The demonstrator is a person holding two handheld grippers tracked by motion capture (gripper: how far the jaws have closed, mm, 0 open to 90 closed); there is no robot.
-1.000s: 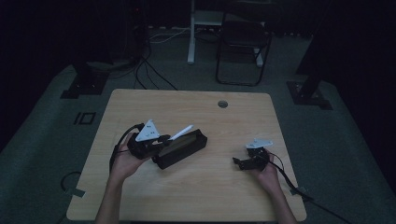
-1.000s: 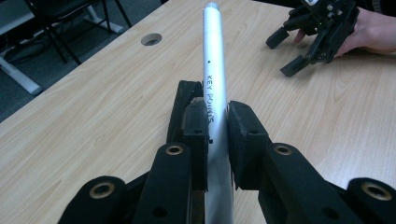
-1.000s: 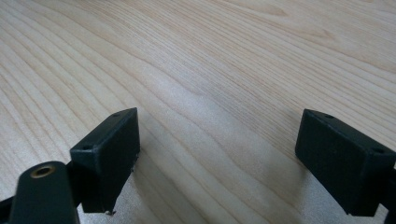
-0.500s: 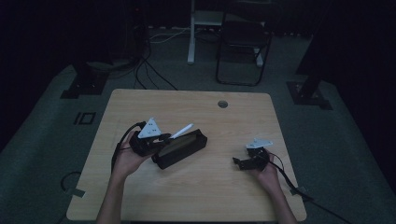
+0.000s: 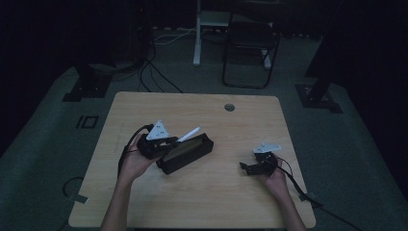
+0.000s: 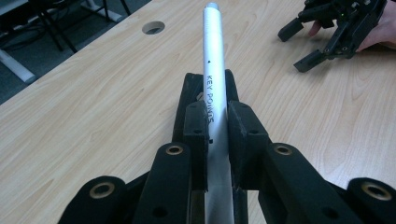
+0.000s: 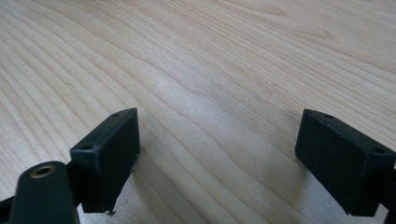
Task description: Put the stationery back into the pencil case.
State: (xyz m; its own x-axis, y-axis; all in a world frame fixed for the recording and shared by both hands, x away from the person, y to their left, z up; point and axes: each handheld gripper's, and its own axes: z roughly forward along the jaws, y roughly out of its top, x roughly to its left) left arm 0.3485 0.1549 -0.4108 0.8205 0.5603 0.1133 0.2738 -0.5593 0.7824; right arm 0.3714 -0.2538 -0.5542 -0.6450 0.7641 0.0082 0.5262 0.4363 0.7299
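Overhead, the left tongs (image 5: 169, 142) are sitting left of the worktop's (image 5: 202, 202) middle, gripping a white pen (image 5: 188, 134). Seen along the left tongs (image 6: 216, 122), the two black pads are pressing the pen's (image 6: 214, 70) barrel from both sides, low on its length, with black lettering showing just above the grip. The pen is pointing away from the hand, its far end sticking up and out over a black case (image 5: 185, 153).

That case is lying on the wood, slanted, directly under and just beyond the tongs; in the left gripper view a strip of the case (image 6: 187, 100) is showing on either side of the pen. Whether the pen's tip is touching it I cannot tell.

The right tongs (image 5: 250, 167) are resting near the worktop's right edge, well apart from the case, gaping wide with nothing between them. From their own camera the right tongs (image 7: 217, 158) are framing bare wood grain (image 7: 210, 56).

A round hole (image 5: 229, 107) is sitting near the far edge.
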